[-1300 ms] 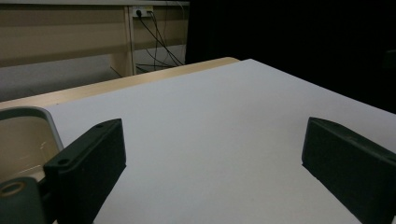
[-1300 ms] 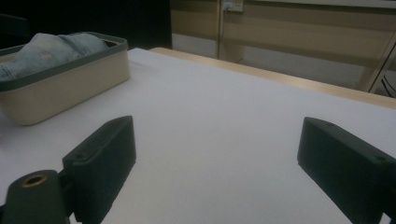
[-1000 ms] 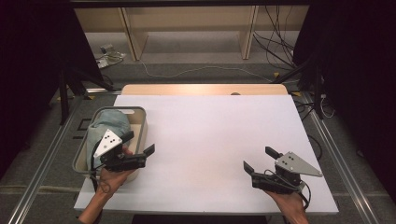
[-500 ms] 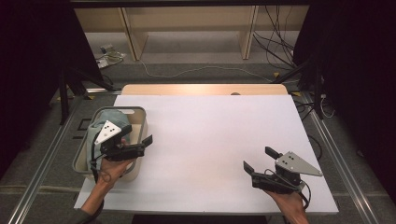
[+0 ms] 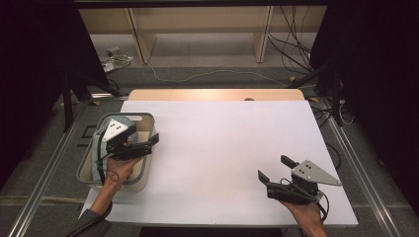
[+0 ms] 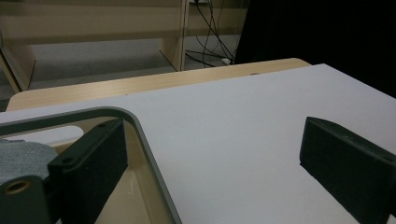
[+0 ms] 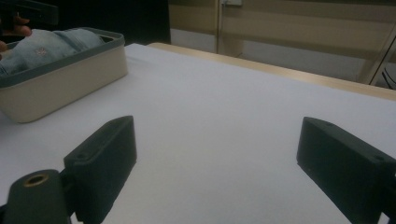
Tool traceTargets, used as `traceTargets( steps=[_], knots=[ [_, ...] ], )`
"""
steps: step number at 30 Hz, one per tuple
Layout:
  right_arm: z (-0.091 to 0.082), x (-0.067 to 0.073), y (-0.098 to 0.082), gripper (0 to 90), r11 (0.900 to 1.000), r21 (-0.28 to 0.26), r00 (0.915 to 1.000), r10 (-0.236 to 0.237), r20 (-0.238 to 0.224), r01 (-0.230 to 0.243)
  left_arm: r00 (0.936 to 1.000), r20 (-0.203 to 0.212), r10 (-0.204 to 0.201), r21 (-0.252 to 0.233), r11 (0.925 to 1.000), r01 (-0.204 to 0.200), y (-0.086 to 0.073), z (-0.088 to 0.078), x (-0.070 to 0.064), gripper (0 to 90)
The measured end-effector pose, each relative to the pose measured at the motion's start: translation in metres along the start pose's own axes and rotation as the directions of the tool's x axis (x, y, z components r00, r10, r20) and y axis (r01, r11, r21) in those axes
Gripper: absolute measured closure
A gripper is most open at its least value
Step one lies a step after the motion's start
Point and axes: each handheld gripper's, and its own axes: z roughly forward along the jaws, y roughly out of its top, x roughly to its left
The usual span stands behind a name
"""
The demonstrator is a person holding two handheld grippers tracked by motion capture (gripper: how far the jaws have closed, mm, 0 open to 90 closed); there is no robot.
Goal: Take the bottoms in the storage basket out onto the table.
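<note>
left gripper [image 6: 212, 158] jaws spread, straddling basket rim [image 6: 140, 135]; grey cloth [image 6: 18, 158] inside

Lab recording booth, black curtains [image 5: 29, 59], white-topped table [image 5: 222, 148], loose cables [image 5: 291, 34] on floor, metal floor rails [image 5: 44, 173]

The left tool [image 5: 143, 144] hides part of the cloth [image 5: 101, 140]; the bin [image 6: 140, 140] is cut off in the left gripper view.

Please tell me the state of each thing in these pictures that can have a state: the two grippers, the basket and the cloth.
left gripper: open, over the basket's right rim, holding nothing
right gripper: open, holding nothing
basket: upright on the table, cloth inside
denim cloth: bunched in the basket
</note>
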Motion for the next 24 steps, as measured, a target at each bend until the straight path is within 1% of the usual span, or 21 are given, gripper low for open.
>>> traceTargets(
  steps=[2, 4, 5, 6, 7, 8, 9, 10, 11, 12, 13, 14, 15, 16, 17, 18, 20, 21, 22, 23, 24],
  knots=[
    [0.001, 0.000, 0.000, 13.0, 1.000, -0.001, 1.0000, 0.001, -0.002, -0.001, 0.9999, -0.014, -0.010, 0.013, 0.9999, 0.010, 0.002, 0.002, 0.001, 7.5],
    [0.001, 0.000, 0.000, 13.0, 1.000, 0.002, 1.0000, 0.002, -0.003, -0.002, 0.9997, -0.020, -0.014, 0.016, 0.9998, 0.015, 0.003, 0.003, 0.002, 7.5],
    [0.001, 0.001, 0.000, 13.0, 1.000, 0.004, 1.0000, 0.002, -0.007, -0.002, 0.9990, -0.040, -0.018, 0.023, 0.9996, 0.019, 0.004, 0.005, 0.005, 7.8],
    [0.001, 0.001, 0.000, 13.0, 1.000, 0.005, 1.0000, -0.001, -0.010, 0.001, 0.9987, -0.050, -0.011, 0.033, 0.9994, 0.013, 0.005, 0.005, 0.007, 7.9],
    [0.001, 0.001, 0.000, 13.0, 1.000, 0.005, 1.0000, -0.001, -0.010, 0.001, 0.9987, -0.050, -0.011, 0.033, 0.9994, 0.013, 0.005, 0.005, 0.007, 8.0],
    [0.001, 0.001, 0.001, 13.0, 1.000, 0.005, 0.9999, -0.002, -0.017, 0.002, 0.9969, -0.079, 0.001, 0.068, 0.9977, 0.005, 0.007, 0.004, 0.010, 8.0],
    [0.001, 0.001, 0.001, 13.0, 1.000, 0.005, 0.9999, -0.002, -0.017, 0.002, 0.9958, -0.092, -0.009, 0.071, 0.9974, 0.016, 0.009, 0.002, 0.013, 8.4],
    [0.001, 0.001, 0.001, 13.0, 1.000, 0.005, 0.9998, -0.002, -0.018, 0.002, 0.9958, -0.091, -0.013, 0.075, 0.9970, 0.020, 0.011, 0.001, 0.016, 9.4],
    [0.001, 0.001, 0.001, 13.0, 1.000, 0.007, 0.9998, -0.001, -0.019, 0.001, 0.9939, -0.110, -0.010, 0.083, 0.9963, 0.020, 0.013, 0.000, 0.020, 9.4],
    [0.001, 0.001, 0.001, 13.0, 1.000, 0.007, 0.9998, -0.001, -0.019, 0.001, 0.9939, -0.110, -0.010, 0.083, 0.9963, 0.020, 0.013, 0.000, 0.020, 9.5],
    [0.001, 0.001, 0.001, 13.0, 1.000, 0.007, 0.9998, 0.000, -0.022, 0.000, 0.9908, -0.135, -0.014, 0.079, 0.9965, 0.024, 0.015, -0.001, 0.022, 9.5],
    [0.002, 0.001, 0.000, 13.0, 1.000, 0.015, 0.9997, 0.000, -0.026, 0.000, 0.9880, -0.153, -0.025, 0.078, 0.9963, 0.037, 0.017, -0.004, 0.029, 9.8],
    [0.002, 0.001, 0.000, 13.0, 1.000, 0.015, 0.9997, 0.000, -0.026, 0.000, 0.9880, -0.153, -0.025, 0.078, 0.9963, 0.037, 0.017, -0.004, 0.029, 10.0],
    [0.003, 0.002, 0.000, 13.0, 1.000, 0.019, 0.9996, -0.003, -0.028, 0.004, 0.9838, -0.177, -0.026, 0.105, 0.9935, 0.045, 0.019, -0.006, 0.034, 10.3],
    [0.003, 0.002, 0.000, 13.0, 1.000, 0.019, 0.9996, -0.003, -0.028, 0.004, 0.9838, -0.177, -0.026, 0.105, 0.9935, 0.045, 0.019, -0.006, 0.034, 10.4],
    [0.003, 0.002, 0.000, 13.1, 1.000, 0.019, 0.9996, -0.004, -0.029, 0.005, 0.9806, -0.195, -0.023, 0.125, 0.9910, 0.048, 0.020, -0.007, 0.039, 10.4],
    [0.003, 0.002, 0.000, 13.2, 1.000, 0.021, 0.9995, -0.003, -0.032, 0.004, 0.9781, -0.207, -0.025, 0.145, 0.9878, 0.056, 0.021, -0.008, 0.043, 10.4],
    [0.003, 0.002, 0.000, 13.2, 1.000, 0.021, 0.9995, -0.003, -0.032, 0.004, 0.9781, -0.207, -0.025, 0.145, 0.9878, 0.056, 0.021, -0.008, 0.043, 10.5],
    [0.003, 0.002, 0.000, 13.2, 1.000, 0.023, 0.9993, -0.006, -0.037, 0.007, 0.9778, -0.208, -0.028, 0.154, 0.9861, 0.061, 0.021, -0.009, 0.046, 10.5],
    [0.003, 0.003, 0.000, 13.3, 1.000, 0.025, 0.9992, -0.006, -0.040, 0.007, 0.9799, -0.193, -0.051, 0.171, 0.9817, 0.085, 0.020, -0.010, 0.050, 10.5],
    [0.003, 0.003, 0.000, 13.3, 1.000, 0.027, 0.9991, -0.006, -0.042, 0.007, 0.9799, -0.191, -0.056, 0.181, 0.9792, 0.091, 0.019, -0.011, 0.052, 10.5]
  ],
)
